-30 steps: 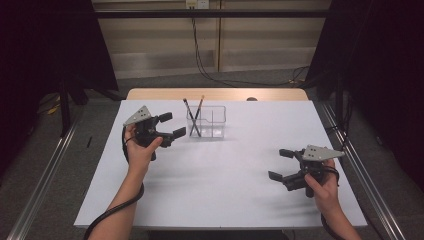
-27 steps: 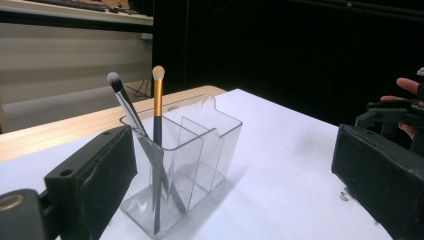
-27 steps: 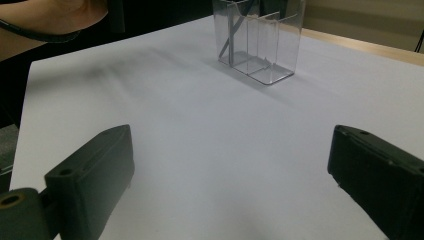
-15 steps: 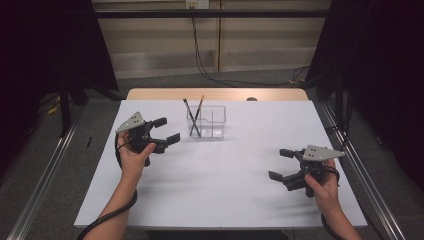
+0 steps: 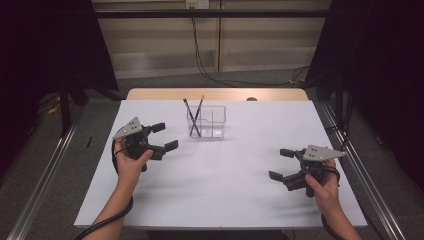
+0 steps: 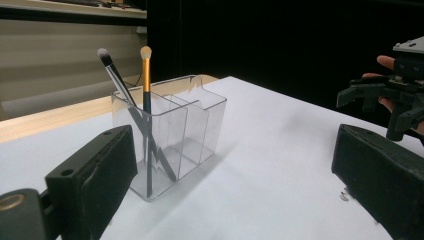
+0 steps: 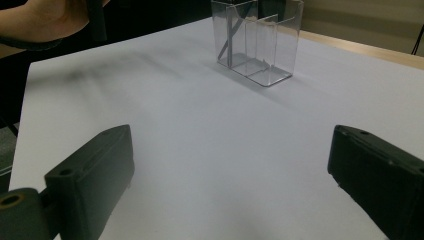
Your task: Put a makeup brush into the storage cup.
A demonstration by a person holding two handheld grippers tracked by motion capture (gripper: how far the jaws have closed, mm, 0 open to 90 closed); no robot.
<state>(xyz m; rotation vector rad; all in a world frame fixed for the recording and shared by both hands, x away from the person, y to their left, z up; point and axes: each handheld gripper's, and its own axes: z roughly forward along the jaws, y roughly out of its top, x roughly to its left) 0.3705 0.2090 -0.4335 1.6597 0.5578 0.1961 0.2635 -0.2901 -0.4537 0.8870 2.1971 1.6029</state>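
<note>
High view, left jaws: the left gripper (image 5: 161,137) hangs with its jaws spread wide and holding nothing, aimed toward the desk's far edge.
Left gripper view, target: a clear organizer (image 6: 170,132) stands just ahead of the jaws, slightly left of their centre line, with open desk between.
Brushes: a grey-tipped brush (image 6: 116,75) and a gold-handled brush (image 6: 145,75) stand in the end compartment nearest the left gripper, long axes near upright, crossing and leaning.
Right jaws: the right gripper (image 5: 283,164) is also spread and empty, near the desk's right edge, well apart from the organizer (image 7: 257,40).
Nearer hand: the left, by a clear margin.
Judgement: any grasp of a brush handle would likely come from the left side, closing across the shaft above the rim.
Desk: white desk (image 5: 225,195), organizer near its far edge, about midway along.
</note>
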